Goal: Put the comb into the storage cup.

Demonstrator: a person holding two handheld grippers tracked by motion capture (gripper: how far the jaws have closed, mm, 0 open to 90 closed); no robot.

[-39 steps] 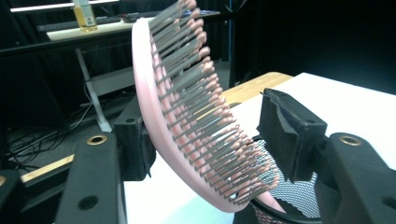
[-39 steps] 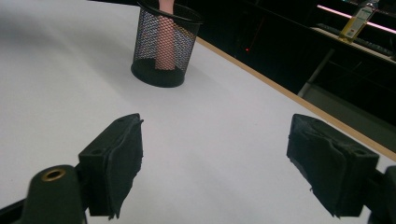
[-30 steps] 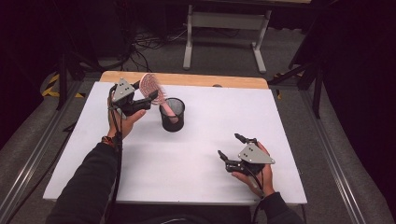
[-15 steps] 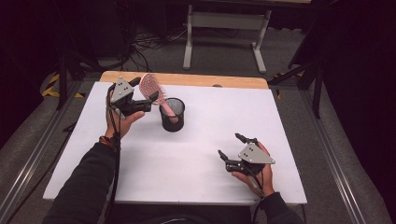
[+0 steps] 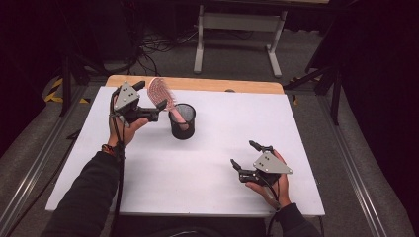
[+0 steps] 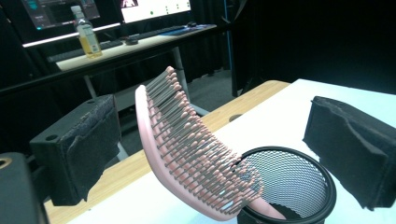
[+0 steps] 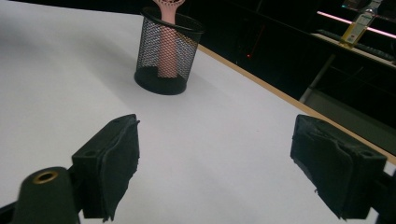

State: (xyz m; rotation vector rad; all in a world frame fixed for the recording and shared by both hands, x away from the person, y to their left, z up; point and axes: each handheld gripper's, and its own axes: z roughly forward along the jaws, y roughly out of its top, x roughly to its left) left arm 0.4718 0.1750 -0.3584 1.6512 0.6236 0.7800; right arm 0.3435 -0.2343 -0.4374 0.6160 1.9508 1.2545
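Left gripper view: my left gripper [image 6: 219, 154] has just been opening, its jaws spread around the pink hairbrush [image 6: 187, 149] without touching. The hairbrush leans in the black mesh cup [image 6: 299, 186]. My right gripper [image 5: 245, 156] is spread too, well apart from the cup.

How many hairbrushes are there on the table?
1: the pink hairbrush stands handle-down in the black mesh cup, leaning toward the left gripper. Nothing else seems hidden inside.

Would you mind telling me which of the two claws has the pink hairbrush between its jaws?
The left claw: its open jaws flank the pink hairbrush standing in the black mesh cup without touching it. The right claw stands open over bare table.
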